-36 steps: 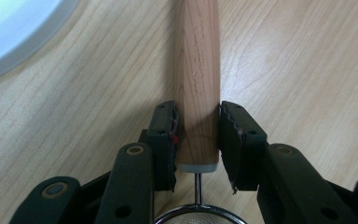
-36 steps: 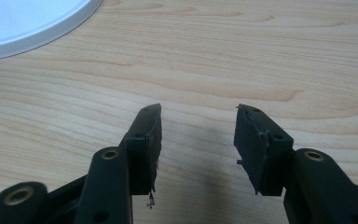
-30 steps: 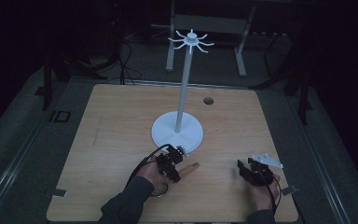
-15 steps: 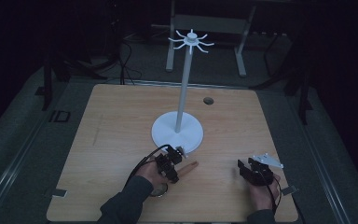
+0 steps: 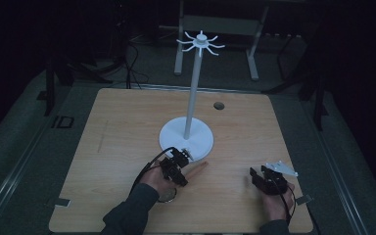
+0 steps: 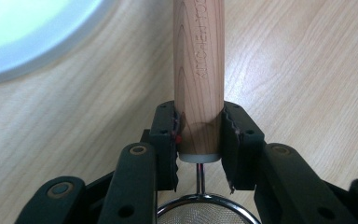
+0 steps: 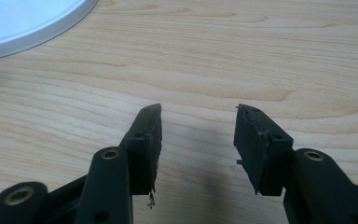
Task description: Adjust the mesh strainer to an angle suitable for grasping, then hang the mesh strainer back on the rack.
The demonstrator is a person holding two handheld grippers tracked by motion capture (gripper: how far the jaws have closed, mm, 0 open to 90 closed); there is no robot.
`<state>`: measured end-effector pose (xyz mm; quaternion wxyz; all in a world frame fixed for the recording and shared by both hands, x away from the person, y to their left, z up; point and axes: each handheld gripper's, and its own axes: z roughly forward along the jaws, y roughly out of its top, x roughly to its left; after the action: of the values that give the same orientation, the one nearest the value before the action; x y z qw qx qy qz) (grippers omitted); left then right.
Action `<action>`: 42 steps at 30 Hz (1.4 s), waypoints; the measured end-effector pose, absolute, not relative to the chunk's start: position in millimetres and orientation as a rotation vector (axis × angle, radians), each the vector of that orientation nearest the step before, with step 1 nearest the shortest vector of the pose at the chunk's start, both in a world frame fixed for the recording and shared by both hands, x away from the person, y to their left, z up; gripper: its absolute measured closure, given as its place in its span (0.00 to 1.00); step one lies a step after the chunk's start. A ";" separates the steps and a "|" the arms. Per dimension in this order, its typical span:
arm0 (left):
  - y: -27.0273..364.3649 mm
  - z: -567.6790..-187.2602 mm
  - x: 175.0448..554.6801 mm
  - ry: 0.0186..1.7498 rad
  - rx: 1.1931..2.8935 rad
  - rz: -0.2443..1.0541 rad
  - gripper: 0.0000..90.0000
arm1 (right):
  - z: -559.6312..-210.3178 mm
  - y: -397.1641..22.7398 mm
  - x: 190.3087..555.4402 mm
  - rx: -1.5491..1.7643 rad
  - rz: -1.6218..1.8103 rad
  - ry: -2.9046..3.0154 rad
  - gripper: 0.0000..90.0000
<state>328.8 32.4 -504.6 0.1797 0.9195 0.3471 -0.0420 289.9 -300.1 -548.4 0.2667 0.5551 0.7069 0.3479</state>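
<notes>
A small strainer lies on the wooden table in front of a white hook stand. Its light wooden handle points away from me toward the stand's round base. The metal mesh bowl sits right under my left gripper, which is shut on the near end of the handle, both pads pressing its sides. In the high view that gripper sits just below the base, with the handle sticking out to its right. My right gripper rests open over bare wood at the table's right front.
The stand's tall pole ends in a ring of several hooks. Its base edge shows at the upper left of the right gripper view. A dark round hole marks the table's far side. Dark floor and metal frames surround the table.
</notes>
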 end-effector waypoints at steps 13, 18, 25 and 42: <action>44.5 -491.2 332.0 1.015 2.492 -0.068 0.77 | -548.9 -300.2 289.7 1.498 0.945 1.908 0.57; 47.8 -485.4 330.9 1.023 2.447 -0.038 0.77 | -548.5 -299.1 289.2 1.487 0.957 1.910 0.57; 52.8 -474.4 329.1 1.034 2.380 0.008 0.77 | -547.7 -298.4 288.7 1.479 0.956 1.920 0.58; 62.3 -446.0 320.2 0.986 2.220 0.124 0.77 | -548.0 -297.8 288.5 1.472 0.953 1.919 0.58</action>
<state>320.2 62.3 -446.0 0.3475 0.8559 0.3800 0.0479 288.5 -297.8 -548.0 0.2677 0.5455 0.7114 0.3531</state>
